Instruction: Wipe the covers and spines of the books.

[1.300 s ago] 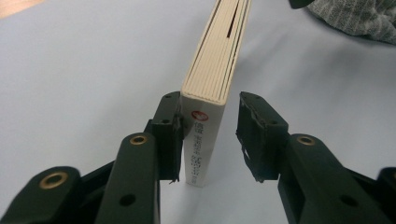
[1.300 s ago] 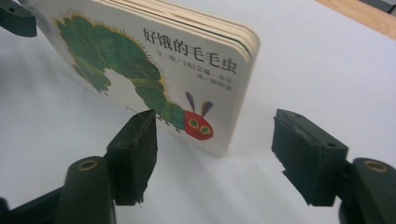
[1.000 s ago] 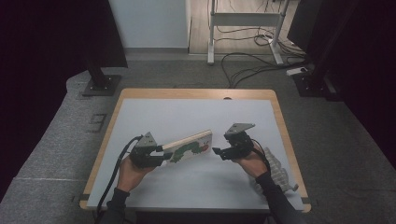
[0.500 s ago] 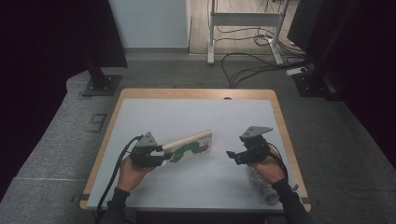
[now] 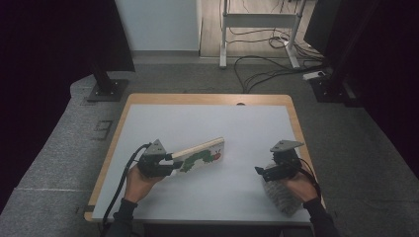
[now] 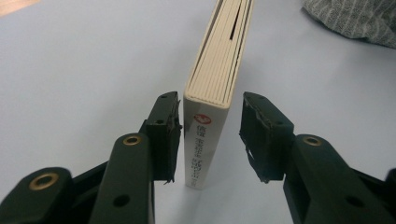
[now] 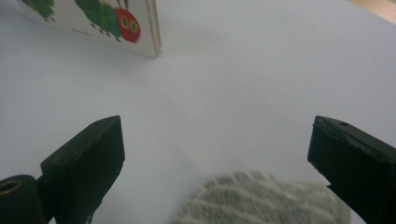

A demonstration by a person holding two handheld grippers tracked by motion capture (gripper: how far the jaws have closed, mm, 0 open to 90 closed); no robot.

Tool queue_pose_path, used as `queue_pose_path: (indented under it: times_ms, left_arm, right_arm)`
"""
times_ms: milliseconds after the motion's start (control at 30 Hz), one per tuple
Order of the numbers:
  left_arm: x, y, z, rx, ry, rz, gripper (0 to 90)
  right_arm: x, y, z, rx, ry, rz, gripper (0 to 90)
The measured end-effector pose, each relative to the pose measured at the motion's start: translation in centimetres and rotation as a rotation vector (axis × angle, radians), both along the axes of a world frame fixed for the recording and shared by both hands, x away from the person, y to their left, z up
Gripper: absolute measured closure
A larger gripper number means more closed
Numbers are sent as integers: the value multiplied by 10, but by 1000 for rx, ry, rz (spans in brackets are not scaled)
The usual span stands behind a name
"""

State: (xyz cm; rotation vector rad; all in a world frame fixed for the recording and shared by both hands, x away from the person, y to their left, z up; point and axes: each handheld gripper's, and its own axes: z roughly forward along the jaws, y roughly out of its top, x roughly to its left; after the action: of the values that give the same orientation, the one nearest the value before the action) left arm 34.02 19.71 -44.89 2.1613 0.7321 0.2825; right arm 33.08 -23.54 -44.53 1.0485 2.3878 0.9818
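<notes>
Book (image 5: 200, 155) stands on edge at lower left of centre in the high view, spine end between the jaws of the left gripper (image 5: 173, 165). In the left gripper view one pad touches the cover, while the other shows a gap, so whether it truly pinches I cannot tell. Right gripper (image 5: 258, 171), lower right, jaws have just been opening, now spread wide with nothing between them, above a grey cloth (image 5: 281, 196).

Judgement: book steadied; right hand likely goes for the cloth next, needing a descent and close.

Table (image 5: 197, 116): pale top, wooden rim. Grey carpet, cables (image 5: 257, 74) beyond.
</notes>
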Motion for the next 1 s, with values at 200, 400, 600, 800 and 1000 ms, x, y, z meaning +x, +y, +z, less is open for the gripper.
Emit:
queue_pose_path:
  times_ms: [200,400,600,800,1000]
  left_arm:
    - [0,1,0,1,0,2,571]
    - [0,0,-1,6,0,2,569]
    - [0,-1,-1,4,2,2,576]
    - [0,0,-1,5,-1,5,577]
    - [0,1,0,-4,-2,3,586]
  right_arm:
    - [-8,-17,-12,-15,36,-39,23]
    - [-16,-33,-28,-14,68,-70,23]
    - [-22,-45,-49,-17,107,-84,22]
    - [-24,-52,-69,27,150,-86,157]
    - [-26,-53,-70,27,132,-100,353]
